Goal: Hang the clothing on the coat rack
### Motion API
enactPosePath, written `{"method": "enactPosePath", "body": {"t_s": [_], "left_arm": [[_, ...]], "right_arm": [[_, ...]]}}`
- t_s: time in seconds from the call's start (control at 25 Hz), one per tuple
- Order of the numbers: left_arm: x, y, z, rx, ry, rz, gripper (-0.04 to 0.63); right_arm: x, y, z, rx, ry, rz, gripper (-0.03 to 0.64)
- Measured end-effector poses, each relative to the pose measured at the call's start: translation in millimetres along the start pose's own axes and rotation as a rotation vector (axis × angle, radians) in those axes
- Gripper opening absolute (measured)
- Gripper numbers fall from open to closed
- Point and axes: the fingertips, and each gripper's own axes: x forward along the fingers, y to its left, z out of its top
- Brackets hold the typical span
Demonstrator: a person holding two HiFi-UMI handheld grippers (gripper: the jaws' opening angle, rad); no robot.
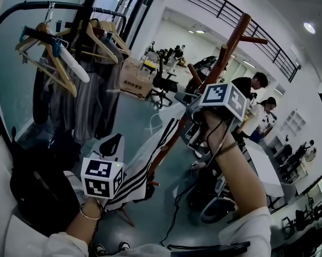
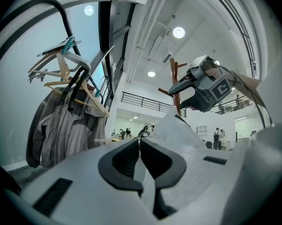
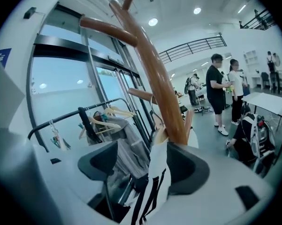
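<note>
The striped white top (image 1: 150,157) stretches in a long band from near left up to far right, and its upper end is at the coat rack (image 3: 150,64). The left gripper (image 2: 140,161) has its jaws pinched together on the cloth's lower end. The right gripper (image 3: 143,156) is nearer the rack. Its jaws stand well apart around the top's neck and what looks like a hanger (image 3: 162,134), just in front of the trunk. The pegs branch off above it.
</note>
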Motion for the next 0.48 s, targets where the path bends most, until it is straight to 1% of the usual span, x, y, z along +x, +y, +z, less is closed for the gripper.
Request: {"method": "enactPosePath", "body": {"t_s": [0.24, 0.48], "left_arm": [[-8.0, -9.7, -10.1, -0.003, 0.019, -0.013, 0.009], [-14.1, -7.9, -15.6, -0.012, 0.025, 0.01, 0.009]], "right_arm": [[-14.1, -12.8, -9.9, -0.014, -0.008, -0.006, 0.316], [-19.0, -30.6, -20.4, -0.042, -0.026, -0.014, 0.316]]}}
